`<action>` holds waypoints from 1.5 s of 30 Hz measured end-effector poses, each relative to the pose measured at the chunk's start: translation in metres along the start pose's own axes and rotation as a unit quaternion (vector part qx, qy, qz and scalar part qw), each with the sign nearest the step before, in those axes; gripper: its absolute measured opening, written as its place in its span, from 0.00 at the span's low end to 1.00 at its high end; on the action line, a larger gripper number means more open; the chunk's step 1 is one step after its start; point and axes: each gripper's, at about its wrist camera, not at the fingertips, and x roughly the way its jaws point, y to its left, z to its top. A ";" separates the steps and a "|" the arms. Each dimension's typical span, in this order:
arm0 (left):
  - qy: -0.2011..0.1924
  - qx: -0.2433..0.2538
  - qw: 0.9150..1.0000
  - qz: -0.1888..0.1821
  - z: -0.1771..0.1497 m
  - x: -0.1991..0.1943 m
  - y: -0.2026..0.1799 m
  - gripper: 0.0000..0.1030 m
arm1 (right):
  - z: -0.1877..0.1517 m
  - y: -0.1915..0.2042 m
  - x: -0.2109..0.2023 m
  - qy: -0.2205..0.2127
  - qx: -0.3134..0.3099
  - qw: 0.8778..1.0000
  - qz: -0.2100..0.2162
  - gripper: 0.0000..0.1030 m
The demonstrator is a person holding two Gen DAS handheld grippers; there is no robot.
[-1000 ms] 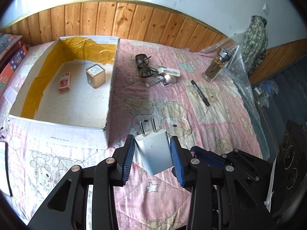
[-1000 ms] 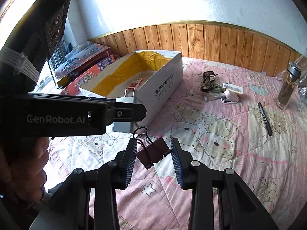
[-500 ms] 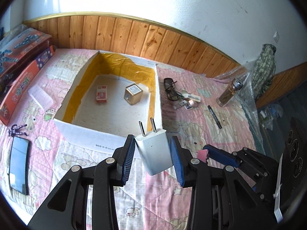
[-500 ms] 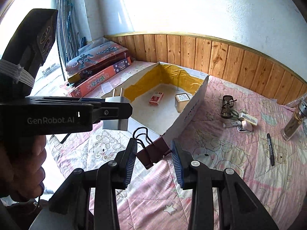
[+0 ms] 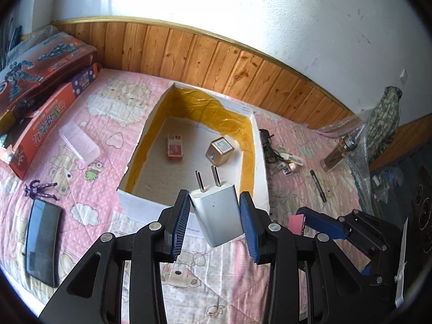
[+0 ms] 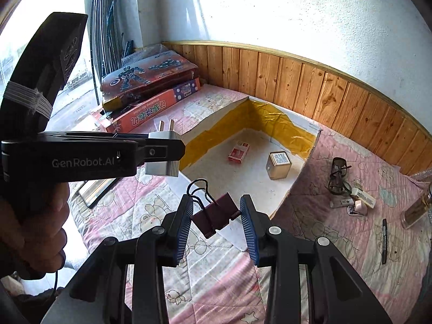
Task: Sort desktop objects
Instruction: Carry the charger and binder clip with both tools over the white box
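Two light, rigid things were gripped: left fingers [image 5: 215, 217] squeezed the slippery charger's [image 5: 216, 213] flat sides; right fingers [image 6: 216, 221] pinched the clip's [image 6: 213, 214] body.

The bottle [image 6: 419, 205] is cut off by the right wrist view's edge.

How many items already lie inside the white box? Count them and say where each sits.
2. A red packet lies flat near the middle of the white box floor; a gold tin stands nearer the far right corner. Nothing else shows inside.
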 end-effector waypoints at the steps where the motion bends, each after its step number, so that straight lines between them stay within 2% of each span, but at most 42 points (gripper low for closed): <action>1: 0.001 -0.002 1.000 0.002 0.003 0.002 0.003 0.37 | 0.005 0.001 0.002 0.000 -0.004 1.000 0.002 0.37; 10: 0.021 -0.001 1.000 0.021 0.024 0.027 0.021 0.37 | 0.035 -0.008 0.036 0.025 -0.026 0.999 0.021 0.37; 27: 0.106 0.044 0.992 0.050 0.041 0.101 0.025 0.37 | 0.056 -0.038 0.119 0.120 -0.067 0.989 0.049 0.37; 37: 0.162 0.063 0.983 0.053 0.045 0.133 0.030 0.37 | 0.066 -0.049 0.163 0.180 -0.094 0.977 0.063 0.37; 45: 0.220 0.079 0.971 0.052 0.039 0.157 0.034 0.37 | 0.070 -0.058 0.204 0.236 -0.112 0.962 0.074 0.37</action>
